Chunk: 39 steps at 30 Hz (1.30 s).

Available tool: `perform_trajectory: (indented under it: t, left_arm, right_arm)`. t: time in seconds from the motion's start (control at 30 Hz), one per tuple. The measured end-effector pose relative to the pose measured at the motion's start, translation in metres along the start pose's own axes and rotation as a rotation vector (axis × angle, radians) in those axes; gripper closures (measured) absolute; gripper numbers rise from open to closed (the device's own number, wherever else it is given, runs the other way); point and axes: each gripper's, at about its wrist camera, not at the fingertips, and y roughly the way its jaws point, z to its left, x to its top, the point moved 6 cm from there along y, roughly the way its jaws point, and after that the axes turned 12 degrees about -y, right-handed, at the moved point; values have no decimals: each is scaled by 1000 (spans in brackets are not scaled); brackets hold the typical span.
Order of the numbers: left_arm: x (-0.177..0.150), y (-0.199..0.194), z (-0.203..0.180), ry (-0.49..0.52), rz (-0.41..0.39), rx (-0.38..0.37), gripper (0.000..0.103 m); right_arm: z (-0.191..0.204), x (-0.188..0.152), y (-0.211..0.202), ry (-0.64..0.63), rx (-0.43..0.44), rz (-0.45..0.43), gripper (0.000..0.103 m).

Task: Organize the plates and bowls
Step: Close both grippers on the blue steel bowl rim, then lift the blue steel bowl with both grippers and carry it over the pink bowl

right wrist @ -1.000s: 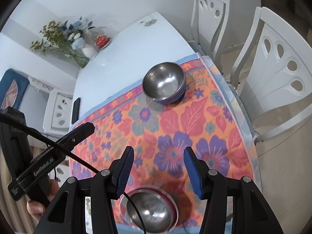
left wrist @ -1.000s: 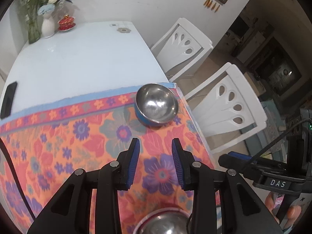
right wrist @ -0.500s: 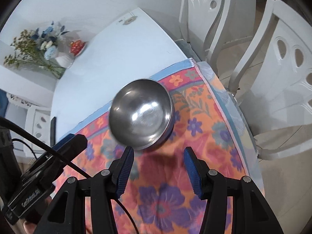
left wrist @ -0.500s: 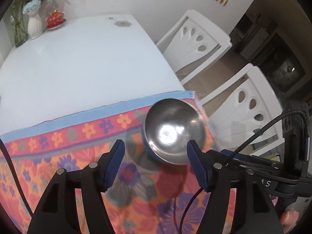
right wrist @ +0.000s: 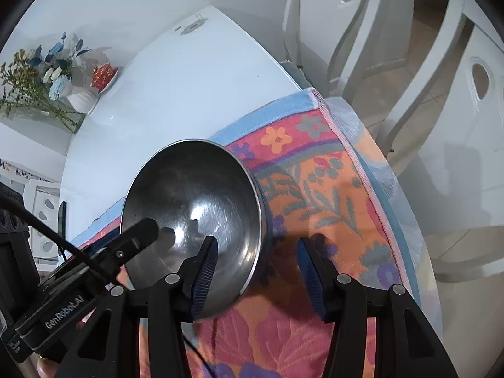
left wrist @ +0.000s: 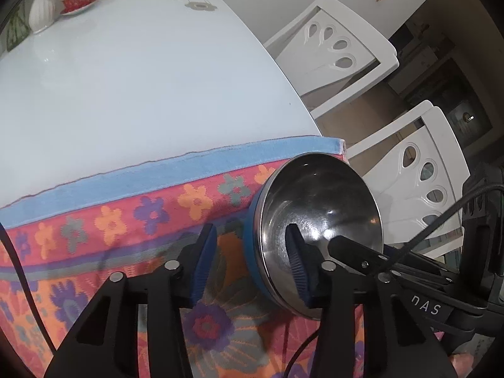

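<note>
A steel bowl [left wrist: 318, 220] with a blue outside sits near the far right corner of the floral cloth [left wrist: 126, 220]. My left gripper [left wrist: 250, 263] straddles its left rim, one finger inside and one outside. The jaws are closing, with a gap still on both sides of the rim. In the right wrist view the same bowl [right wrist: 192, 208] fills the centre. My right gripper [right wrist: 256, 274] straddles its right rim, open, the pads not touching it. Each gripper shows in the other's view, reaching into the bowl.
The cloth covers the near part of a white table [left wrist: 141, 78]. A vase of flowers [right wrist: 78, 100] and a red lidded dish [right wrist: 104, 75] stand at its far end, and a dark phone [right wrist: 62, 220] lies at the left. Two white chairs [left wrist: 419, 176] stand to the right.
Both grippers came down and forward onto the far bowl, which now looks much larger. The left jaws widened, then narrowed around its rim. The nearer bowl dropped out of view.
</note>
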Motion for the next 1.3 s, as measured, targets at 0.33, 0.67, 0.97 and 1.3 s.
perform_trajectory:
  t: [0.33, 0.67, 0.97, 1.3]
  left_arm:
    - [-4, 4, -3, 17, -6, -8, 89]
    - [-6, -33, -23, 41, -55, -2, 89]
    - [-22, -102, -46, 61, -141, -4, 89]
    - [-58, -173, -57, 37, -228, -20, 89]
  right_arm:
    - [3, -3, 7, -46, -21, 12, 80]
    - [12, -6, -30, -65, -29, -17, 80]
    - [34, -20, -92, -91, -38, -73, 80]
    - [69, -58, -153, -129, -6, -84, 80]
